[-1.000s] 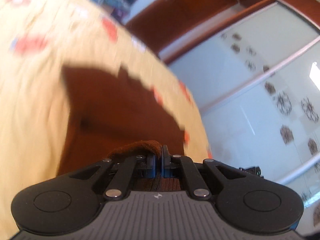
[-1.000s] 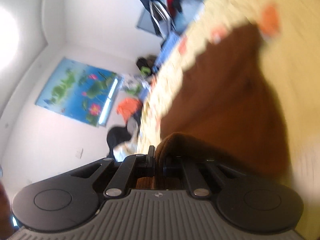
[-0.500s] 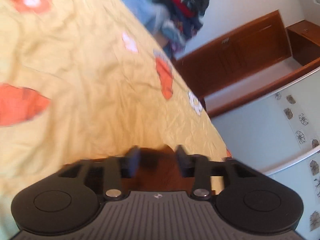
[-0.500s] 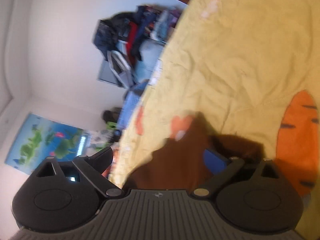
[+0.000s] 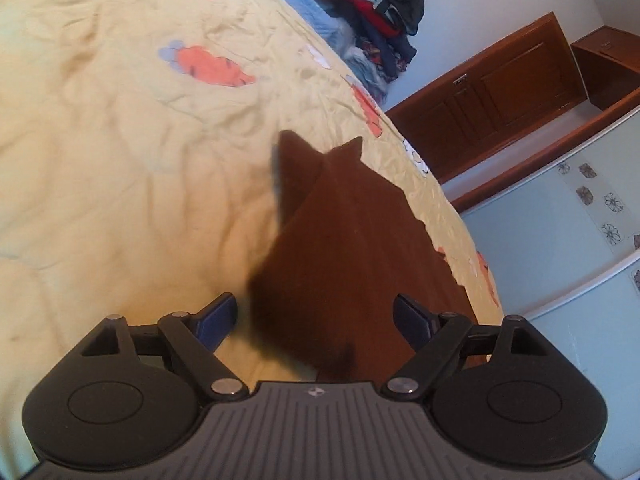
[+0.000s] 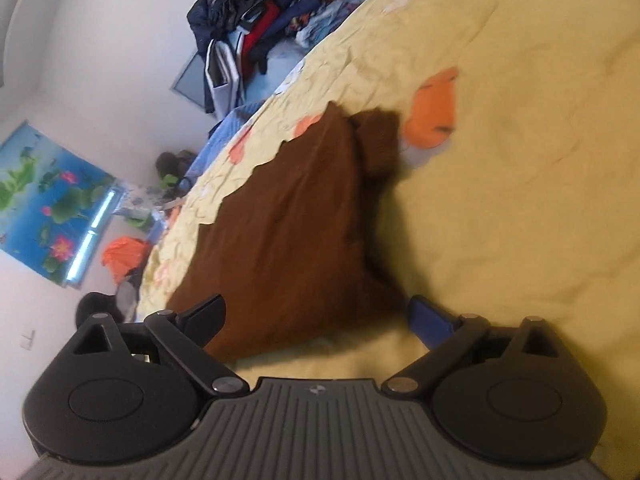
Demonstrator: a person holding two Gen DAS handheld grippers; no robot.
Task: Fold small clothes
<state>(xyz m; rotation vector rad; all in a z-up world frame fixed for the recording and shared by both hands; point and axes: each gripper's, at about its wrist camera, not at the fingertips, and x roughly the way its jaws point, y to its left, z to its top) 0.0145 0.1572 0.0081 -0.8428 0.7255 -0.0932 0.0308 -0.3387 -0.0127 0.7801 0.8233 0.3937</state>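
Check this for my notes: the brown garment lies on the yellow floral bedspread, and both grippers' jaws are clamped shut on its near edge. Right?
Not quite. The brown garment does lie on the yellow floral bedspread, but neither gripper is clamped: the left gripper and right gripper have just opened, jaws clear of the cloth, as each wrist view shows.

The yellow bedspread (image 5: 120, 160) lies wide and bare on the side away from the brown cloth (image 5: 340, 248), so a hand could slide there freely. The brown cloth sits flat right in front of both grippers, with a folded flap sticking up at its far end. A pile of clothes (image 6: 256, 36) crowds the far edge of the bed, blocking that way.
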